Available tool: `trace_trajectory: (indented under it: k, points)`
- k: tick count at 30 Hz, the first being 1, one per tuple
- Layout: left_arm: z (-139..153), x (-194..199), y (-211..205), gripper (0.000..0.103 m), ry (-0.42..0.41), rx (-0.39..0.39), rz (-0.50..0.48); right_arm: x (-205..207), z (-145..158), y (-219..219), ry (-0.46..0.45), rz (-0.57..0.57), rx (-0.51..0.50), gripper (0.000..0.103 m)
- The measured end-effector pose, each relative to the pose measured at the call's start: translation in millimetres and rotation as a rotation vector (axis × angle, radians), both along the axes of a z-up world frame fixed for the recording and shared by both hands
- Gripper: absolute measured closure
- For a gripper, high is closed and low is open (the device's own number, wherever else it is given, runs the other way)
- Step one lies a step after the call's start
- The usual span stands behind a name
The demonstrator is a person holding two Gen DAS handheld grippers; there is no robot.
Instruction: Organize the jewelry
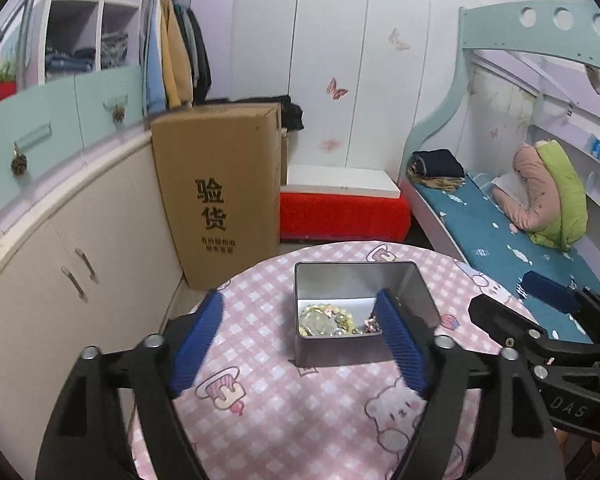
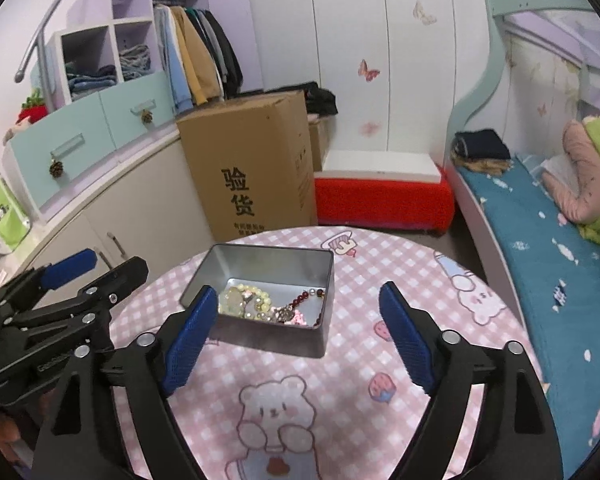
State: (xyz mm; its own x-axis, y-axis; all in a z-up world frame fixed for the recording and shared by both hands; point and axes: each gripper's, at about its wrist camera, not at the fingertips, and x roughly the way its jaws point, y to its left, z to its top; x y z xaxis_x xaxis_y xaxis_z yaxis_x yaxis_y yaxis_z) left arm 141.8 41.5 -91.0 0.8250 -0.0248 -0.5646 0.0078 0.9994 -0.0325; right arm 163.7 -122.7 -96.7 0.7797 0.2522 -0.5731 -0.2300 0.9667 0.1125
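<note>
Jewelry [image 2: 274,305] gathered in the open tin [image 2: 260,260], mid surface [image 2: 340,360]: pale bead bracelet left, dark red beads and pink pieces right. Left claw [image 1: 300,344] spread wide, empty, hovering near the tin. Right claw [image 2: 300,340] likewise apart, holding nothing. No loose pieces visible on the cloth; probably close to done. No lid in sight.

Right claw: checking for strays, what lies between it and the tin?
Only bare pink checked tablecloth lies between the right claw and the tin, per the right wrist view.
</note>
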Motion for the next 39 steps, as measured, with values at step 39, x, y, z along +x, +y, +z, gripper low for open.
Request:
trace_trajectory:
  k: [39]
  points:
    - [92.7, -202.8, -28.4, 0.015, -0.421, 0.068, -0.005, -231.9, 101.4, -26.0, -0.397, -0.079, -0.047, 0.012]
